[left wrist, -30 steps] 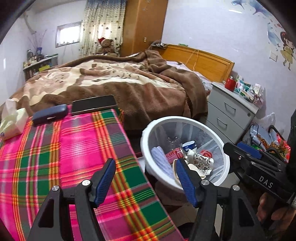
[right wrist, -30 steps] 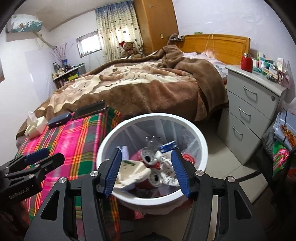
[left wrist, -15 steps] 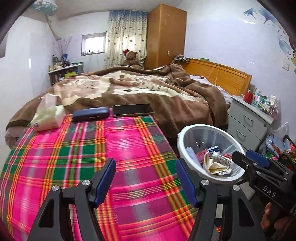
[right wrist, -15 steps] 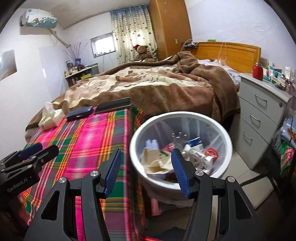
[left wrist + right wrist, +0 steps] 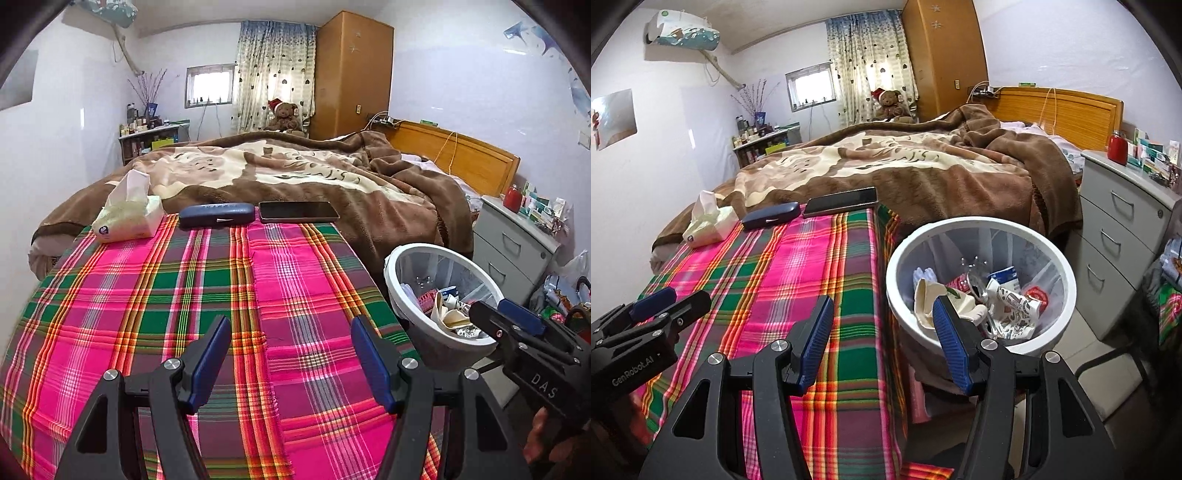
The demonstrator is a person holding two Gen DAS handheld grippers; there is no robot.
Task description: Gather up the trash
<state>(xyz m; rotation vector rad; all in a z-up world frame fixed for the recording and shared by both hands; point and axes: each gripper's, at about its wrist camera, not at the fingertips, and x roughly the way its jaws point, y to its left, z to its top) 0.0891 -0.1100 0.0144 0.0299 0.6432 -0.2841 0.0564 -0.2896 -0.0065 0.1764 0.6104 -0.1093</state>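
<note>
Both the left gripper (image 5: 290, 360) and right gripper (image 5: 882, 341) gape empty. Crumpled paper cups (image 5: 1008, 306) in the white bin (image 5: 979, 221) look light, crushable (pinch a rim).

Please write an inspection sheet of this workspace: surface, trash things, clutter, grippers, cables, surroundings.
Surface: plaid tablecloth covers the table; no loose trash seen on it.
Job's things: white bin stands beside the table's right edge, holding crumpled paper, a can and wrappers.
Clutter: tissue pack, dark glasses case and phone lie along the far edge.
Grippers: left gripper open over the cloth, empty; right gripper open, empty, near the bin's rim.
Cables: yellow cord hangs over the headboard.
Surroundings: bed with brown blanket, grey drawer unit, wardrobe, teddy bear.
</note>
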